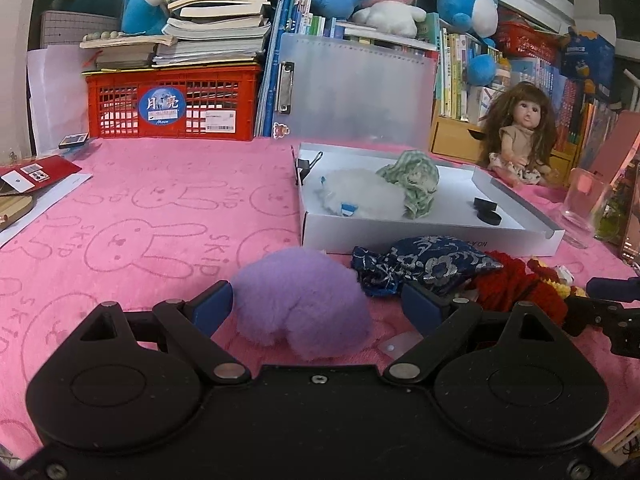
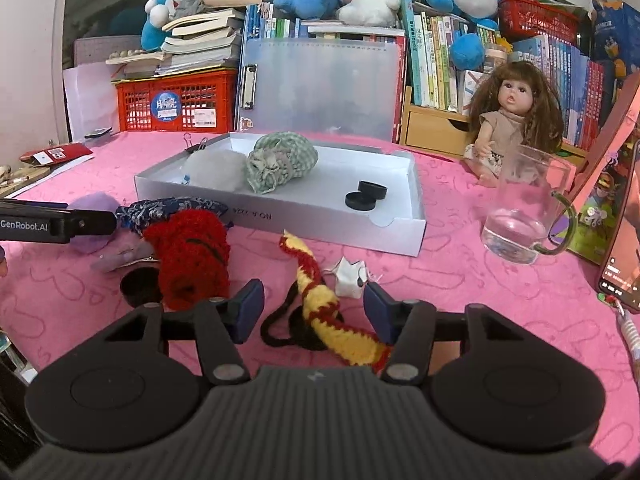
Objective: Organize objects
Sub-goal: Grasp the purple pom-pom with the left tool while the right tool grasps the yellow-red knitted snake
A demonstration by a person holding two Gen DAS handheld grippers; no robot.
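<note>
My left gripper [image 1: 318,306] is open, its fingers on either side of a purple fluffy pouch [image 1: 304,304] lying on the pink cloth. A blue brocade pouch [image 1: 424,264] and a red knitted piece [image 1: 516,284] lie to its right. A white box [image 1: 432,230] holds a white fluffy pouch [image 1: 360,196], a green checked pouch [image 1: 416,180] and black caps [image 1: 486,210]. My right gripper [image 2: 314,306] is open over a yellow and red knitted strip [image 2: 320,300]. The red knitted piece [image 2: 192,256] and a white paper scrap [image 2: 352,276] lie near it.
A glass cup [image 2: 524,208] with some water, a doll [image 2: 508,120] and a phone [image 2: 624,240] stand at the right. A red crate [image 1: 172,102] with books, a clear folder [image 1: 356,88] and plush toys line the back. Cards [image 1: 36,172] lie at the left.
</note>
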